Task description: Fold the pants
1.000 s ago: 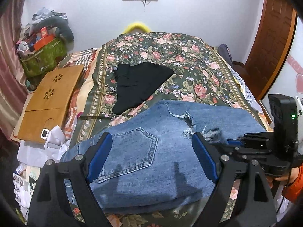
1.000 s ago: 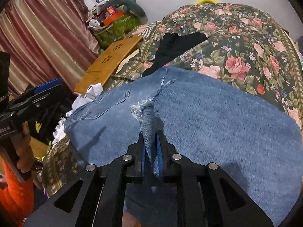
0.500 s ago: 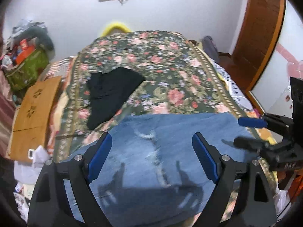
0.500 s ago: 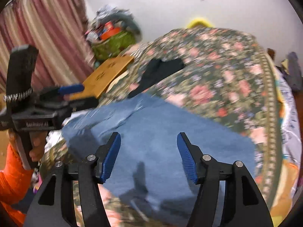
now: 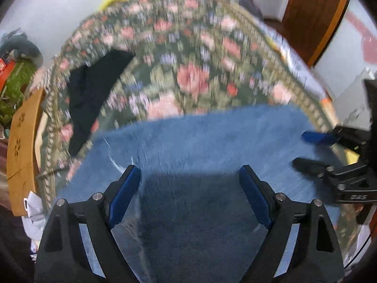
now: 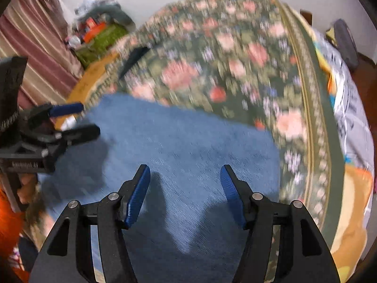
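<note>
Both views blur; jeans (image 5: 200, 141) span the bed's (image 5: 188, 54) near edge, left gripper (image 5: 188, 193) wide, right gripper (image 6: 185, 195) just parted, both empty.

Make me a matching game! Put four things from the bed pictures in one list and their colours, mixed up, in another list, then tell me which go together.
Things:
1. jeans
2. bedspread
3. cloth lying near the bed's left side
4. pads of the right hand-held gripper

Colours:
A. black
B. bright blue
C. denim blue
D. dark green with pink roses

Pairs: 1-C, 2-D, 3-A, 4-B
</note>
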`<state>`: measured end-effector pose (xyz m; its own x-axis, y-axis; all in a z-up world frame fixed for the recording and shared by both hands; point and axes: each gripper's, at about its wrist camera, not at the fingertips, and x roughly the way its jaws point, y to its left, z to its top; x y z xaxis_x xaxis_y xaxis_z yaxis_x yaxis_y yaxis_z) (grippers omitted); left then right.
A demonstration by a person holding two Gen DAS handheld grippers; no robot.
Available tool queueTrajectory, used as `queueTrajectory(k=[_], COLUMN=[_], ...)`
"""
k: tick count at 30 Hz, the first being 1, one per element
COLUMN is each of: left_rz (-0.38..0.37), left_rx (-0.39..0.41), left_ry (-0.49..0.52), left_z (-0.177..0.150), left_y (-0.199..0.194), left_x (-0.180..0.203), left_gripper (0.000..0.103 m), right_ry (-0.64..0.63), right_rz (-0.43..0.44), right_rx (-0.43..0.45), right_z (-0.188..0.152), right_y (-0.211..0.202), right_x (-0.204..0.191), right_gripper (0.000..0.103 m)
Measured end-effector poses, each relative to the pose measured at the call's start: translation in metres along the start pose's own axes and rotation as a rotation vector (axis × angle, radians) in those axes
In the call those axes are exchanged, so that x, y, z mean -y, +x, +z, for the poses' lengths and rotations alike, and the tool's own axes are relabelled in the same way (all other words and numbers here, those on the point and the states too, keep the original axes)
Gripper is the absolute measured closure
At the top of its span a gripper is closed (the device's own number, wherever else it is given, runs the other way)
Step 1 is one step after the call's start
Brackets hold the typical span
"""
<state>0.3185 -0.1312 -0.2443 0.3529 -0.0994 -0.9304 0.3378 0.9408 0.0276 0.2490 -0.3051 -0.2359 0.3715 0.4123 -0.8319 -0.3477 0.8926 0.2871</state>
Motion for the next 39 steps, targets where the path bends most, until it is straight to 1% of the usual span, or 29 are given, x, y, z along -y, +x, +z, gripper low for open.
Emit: queueTrajectory(k=[1,2,3,7,11,12,16,19,22,26,28,30,34,37,39], left_rz=[-0.002,-0.002,0.004,-0.011,0.006,0.009,0.046,0.078,0.096,0.153,0.16,0.152,0.129,0.105,0.071], left_rx=[0.004,0.019,0.019,0.024,0.048,0.053,0.085,0.114,0.149,0.206,0.227,0.242,0.253,0.228,0.195], left_ry=[0.002,-0.003,-0.002,-0.015,-0.025,-0.028,-0.053,-0.074,-0.121,-0.219,-0.277,-0.341,-0.495,-0.583,-0.64], left_z=[-0.006,-0.009,-0.012,-0.025,-0.041,-0.044,-0.061,-0.075,-0.089,-0.114,-0.127,-0.139,-0.174,-0.201,-0.22], left_y=[0.004,0.003,0.002,-0.004,-0.016,-0.018,-0.034,-0.05,-0.069,-0.1,-0.112,-0.122,-0.136,-0.134,-0.129], left_x=[0.0,-0.001,-0.003,-0.009,-0.014,-0.014,-0.024,-0.035,-0.052,-0.089,-0.108,-0.127,-0.173,-0.199,-0.214], left_gripper=[0.014,0.009,0.007,0.007,0.007,0.007,0.008,0.008,0.008,0.008,0.008,0.008,0.008,0.008,0.008], right_ry=[-0.015,-0.028,-0.03,-0.012,-0.009,-0.004,0.006,0.012,0.008,-0.005,-0.021,-0.056,-0.135,-0.175,-0.193], right_rz=[-0.007,-0.017,-0.022,-0.028,-0.066,-0.077,-0.114,-0.13,-0.146,-0.138,-0.128,-0.114,-0.08,-0.057,-0.038], right_rx=[0.021,0.027,0.032,0.061,0.08,0.083,0.092,0.088,0.092,0.133,0.163,0.204,0.248,0.235,0.205], right_z=[-0.006,-0.011,-0.015,-0.03,-0.041,-0.043,-0.05,-0.051,-0.05,-0.043,-0.035,-0.026,-0.007,0.004,0.009], right_y=[-0.004,-0.007,-0.01,-0.022,-0.033,-0.034,-0.045,-0.052,-0.06,-0.072,-0.078,-0.082,-0.078,-0.063,-0.047], right_x=[-0.001,-0.002,-0.001,0.002,0.001,0.0,-0.002,-0.003,-0.007,-0.021,-0.032,-0.049,-0.085,-0.106,-0.119], right_gripper=[0.045,0.045,0.045,0.045,0.045,0.044,0.038,0.036,0.036,0.036,0.035,0.035,0.033,0.033,0.033])
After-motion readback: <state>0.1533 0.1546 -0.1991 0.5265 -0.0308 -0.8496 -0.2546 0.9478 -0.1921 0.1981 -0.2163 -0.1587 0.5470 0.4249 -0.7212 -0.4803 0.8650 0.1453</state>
